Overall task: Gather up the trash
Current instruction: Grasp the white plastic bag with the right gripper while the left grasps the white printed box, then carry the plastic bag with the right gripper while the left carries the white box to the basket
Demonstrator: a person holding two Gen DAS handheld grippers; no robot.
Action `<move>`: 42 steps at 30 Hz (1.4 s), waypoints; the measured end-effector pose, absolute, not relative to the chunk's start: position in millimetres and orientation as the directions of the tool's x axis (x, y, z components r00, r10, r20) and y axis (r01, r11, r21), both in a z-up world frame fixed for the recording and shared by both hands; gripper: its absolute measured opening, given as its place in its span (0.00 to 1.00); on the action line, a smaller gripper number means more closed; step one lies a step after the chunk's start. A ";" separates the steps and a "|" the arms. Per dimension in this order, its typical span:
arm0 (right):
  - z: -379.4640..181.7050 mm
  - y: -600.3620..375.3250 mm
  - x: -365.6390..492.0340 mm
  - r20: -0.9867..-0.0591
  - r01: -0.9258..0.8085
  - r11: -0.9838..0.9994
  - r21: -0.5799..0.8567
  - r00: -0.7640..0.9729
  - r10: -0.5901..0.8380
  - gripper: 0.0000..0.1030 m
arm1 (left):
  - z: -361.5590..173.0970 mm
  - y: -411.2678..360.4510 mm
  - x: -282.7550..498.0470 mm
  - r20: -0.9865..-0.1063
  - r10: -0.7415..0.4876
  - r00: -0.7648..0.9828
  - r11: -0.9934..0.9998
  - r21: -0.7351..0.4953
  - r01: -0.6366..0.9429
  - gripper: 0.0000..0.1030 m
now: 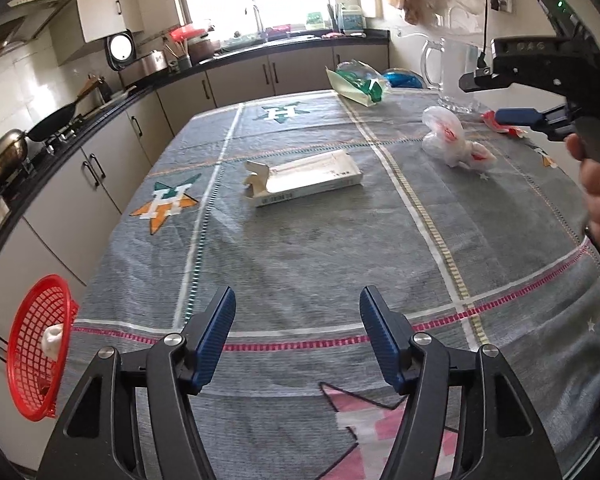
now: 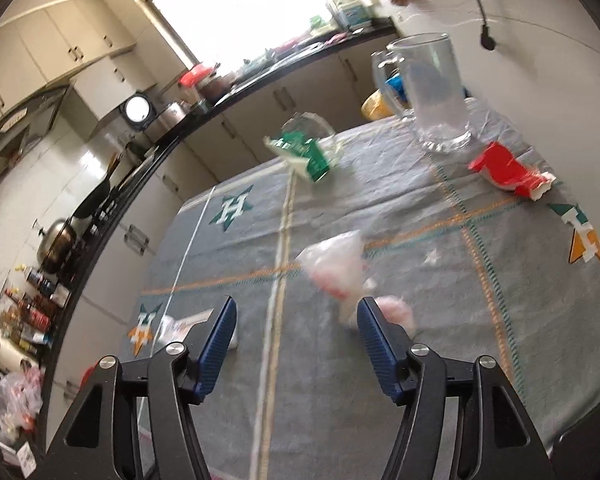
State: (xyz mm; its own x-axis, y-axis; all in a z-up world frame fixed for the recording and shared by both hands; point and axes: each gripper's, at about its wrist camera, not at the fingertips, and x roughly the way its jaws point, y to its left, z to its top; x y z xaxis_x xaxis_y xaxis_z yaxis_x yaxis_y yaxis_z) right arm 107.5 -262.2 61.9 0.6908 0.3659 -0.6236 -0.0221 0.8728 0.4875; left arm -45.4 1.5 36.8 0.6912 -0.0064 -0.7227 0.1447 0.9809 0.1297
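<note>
While the crumpled plastic bag (image 2: 336, 272) lies on the table (image 1: 300, 248) toward its right edge, just ahead of the right gripper (image 2: 296, 344), fingers spread and empty; flattened carton (image 1: 304, 178) mid-table, red basket (image 1: 36, 344) at left edge, left gripper (image 1: 298, 344) spread, empty.

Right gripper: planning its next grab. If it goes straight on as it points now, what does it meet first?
Probably the crumpled plastic bag, just ahead of the open right gripper and slightly toward its right finger; blur makes depth uncertain.
</note>
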 end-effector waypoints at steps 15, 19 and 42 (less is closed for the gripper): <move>15.2 -259.8 147.7 -0.693 -0.080 0.940 0.332 0.655 0.301 0.74 | 67.6 60.8 44.2 -0.768 -0.068 0.637 0.998 -0.056 0.039 0.67; 5.6 -239.7 150.0 -0.740 -0.099 0.975 0.201 0.637 0.217 0.51 | 65.5 58.0 70.3 -0.787 -0.096 0.609 0.995 -0.099 0.029 0.67; 37.4 -236.9 117.3 -0.633 -0.118 0.959 0.259 0.728 0.261 0.48 | 37.2 43.0 103.5 -0.809 -0.141 0.570 0.985 -0.171 0.001 0.04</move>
